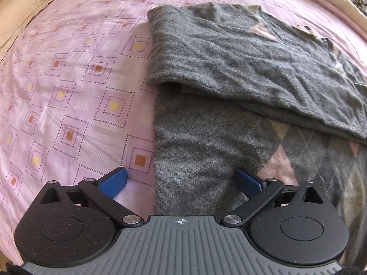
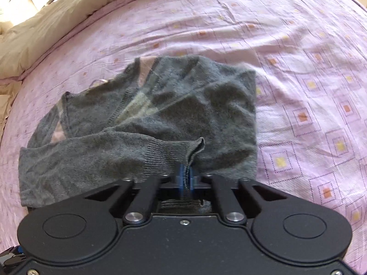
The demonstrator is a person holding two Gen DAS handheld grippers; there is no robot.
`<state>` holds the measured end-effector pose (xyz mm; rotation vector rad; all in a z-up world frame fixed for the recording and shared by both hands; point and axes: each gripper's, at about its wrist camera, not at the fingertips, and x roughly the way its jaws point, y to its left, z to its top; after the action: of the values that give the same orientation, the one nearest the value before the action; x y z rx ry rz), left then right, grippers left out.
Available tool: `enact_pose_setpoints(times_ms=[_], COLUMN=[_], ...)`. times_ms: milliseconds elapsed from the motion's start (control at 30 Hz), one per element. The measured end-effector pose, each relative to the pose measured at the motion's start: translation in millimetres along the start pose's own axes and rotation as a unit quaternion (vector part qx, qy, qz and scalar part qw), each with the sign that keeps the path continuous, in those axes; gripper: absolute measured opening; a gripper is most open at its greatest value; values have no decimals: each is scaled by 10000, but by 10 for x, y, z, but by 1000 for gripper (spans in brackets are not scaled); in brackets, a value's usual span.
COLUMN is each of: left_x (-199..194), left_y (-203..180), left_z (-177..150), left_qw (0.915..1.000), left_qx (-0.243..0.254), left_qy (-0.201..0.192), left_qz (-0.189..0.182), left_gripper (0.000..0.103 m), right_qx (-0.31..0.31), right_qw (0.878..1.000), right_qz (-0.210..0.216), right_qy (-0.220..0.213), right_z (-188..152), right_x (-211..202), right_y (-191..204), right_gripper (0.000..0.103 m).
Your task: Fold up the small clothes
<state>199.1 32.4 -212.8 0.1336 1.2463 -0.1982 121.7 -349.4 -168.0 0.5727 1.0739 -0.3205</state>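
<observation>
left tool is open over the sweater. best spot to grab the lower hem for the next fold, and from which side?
Probably the sweater's left edge near its bottom corner, coming from the bedsheet side: the left tool already straddles that flat, exposed edge. The right tool holds the sleeve cuff.

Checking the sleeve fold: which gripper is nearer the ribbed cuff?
Right. The right gripper is shut on the ribbed cuff; the left gripper hovers open over the sweater body's edge.
</observation>
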Motion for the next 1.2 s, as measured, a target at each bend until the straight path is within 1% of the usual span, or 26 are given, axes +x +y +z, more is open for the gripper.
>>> enact_pose_setpoints(times_ms=[67, 133, 200, 233, 267, 367, 433, 467, 500, 533, 667, 800, 867, 967, 1033, 1133, 1167, 1200], left_x=[3, 10, 3, 4, -6, -24, -56, -83, -129, -187, -418, -426, -358, -211, -67, 162, 217, 239], left_y=[-3, -3, 2, -1, 2, 9, 20, 26, 31, 38, 39, -37, -57, -127, -140, -91, -46, 16], left_z=[1, 4, -2, 0, -6, -8, 14, 31, 45, 67, 204, 491, 645, 866, 982, 1080, 1089, 1088], left_qw=[10000, 10000, 10000, 10000, 10000, 10000, 10000, 10000, 9999, 9998, 9976, 9953, 9946, 9927, 9926, 9921, 9923, 9930], left_qx=[4, 10, 10, 7, 6, 0, -2, -11, -35, -63, -35, 118, 161, 330, 394, 441, 433, 361], left_qy=[-1, -12, -23, -26, -29, -13, 21, 14, -44, -150, -686, -955, -1019, -1123, -1058, -845, -797, -861], left_qz=[-4, -19, -21, -16, -10, -14, -4, 52, 117, 145, 95, 110, 132, 282, 442, 810, 849, 726], left_gripper=[103, 103, 103, 103, 102, 102, 101, 100, 94, 92, 92, 93, 93, 93, 92, 94, 95, 95], right_qx=[-105, -268, -351, -296, -214, -45, -27, -18, -23, -20, 20, 59, 95, 62, 20, 28, 40, 49], right_qw=[9992, 9965, 9942, 9942, 9951, 9990, 9995, 9993, 9992, 9991, 9991, 9990, 9989, 9989, 9989, 9988, 9988, 9987], right_qz=[308, 581, 561, 482, 385, -116, -311, -370, -407, -416, -414, -443, -442, -453, -463, -473, -481, -491], right_qy=[-218, -536, -845, -917, -884, -427, -89, 11, 56, 73, 109, 80, 84, 103, 114, 119, 113, 106], right_z=[36, 63, 72, 72, 66, 59, 38, 18, -12, -30, -138, -179, -174, -165, -161, -159, -156, -155], right_x=[-169, -432, -658, -709, -704, -455, -255, -188, -146, -124, -78, -33, -26, -22, -17, -15, -15, -18], right_y=[67, 133, 135, 96, 37, -146, -217, -228, -231, -225, -216, -233, -244, -244, -242, -261, -267, -274], right_gripper=[10, 9, 9, 9, 9, 10, 10, 10, 10, 12, 16, 16, 16, 16, 16, 17, 18, 18])
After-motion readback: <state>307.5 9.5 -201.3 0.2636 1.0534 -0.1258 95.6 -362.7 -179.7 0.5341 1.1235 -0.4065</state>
